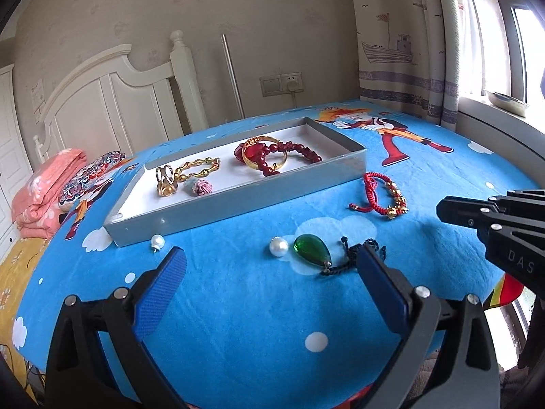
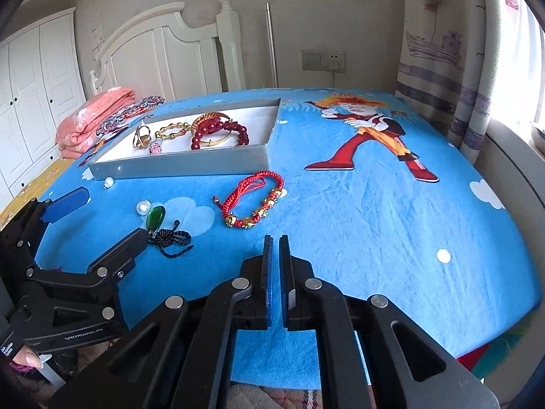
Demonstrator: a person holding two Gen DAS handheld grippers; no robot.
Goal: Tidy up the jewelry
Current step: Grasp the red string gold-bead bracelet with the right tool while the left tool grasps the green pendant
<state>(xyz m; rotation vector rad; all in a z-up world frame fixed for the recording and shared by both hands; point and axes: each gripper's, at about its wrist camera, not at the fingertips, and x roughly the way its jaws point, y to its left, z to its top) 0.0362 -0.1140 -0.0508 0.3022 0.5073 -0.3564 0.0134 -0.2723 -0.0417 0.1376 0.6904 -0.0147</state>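
A grey tray (image 1: 238, 201) (image 2: 177, 167) on the blue cloth holds gold bangles, a gold ring (image 1: 166, 180), a red bead bracelet (image 1: 289, 153) and a pink knot. On the cloth lie a green pendant (image 1: 311, 248) (image 2: 155, 218) on a black cord, two pearls (image 1: 278, 246) (image 1: 157, 240) and a red cord bracelet (image 1: 383, 194) (image 2: 253, 201) with gold beads. My left gripper (image 1: 272, 255) (image 2: 109, 214) is open, its fingers either side of the pearl and pendant. My right gripper (image 2: 276, 238) is shut and empty, near the front edge.
A white headboard (image 1: 119, 102), folded pink bedding (image 1: 44, 191) and a patterned pillow (image 1: 90, 177) lie at the far left. A curtain (image 1: 408, 51) and window sill are on the right. The cloth with a cartoon figure (image 2: 368, 133) stretches right of the tray.
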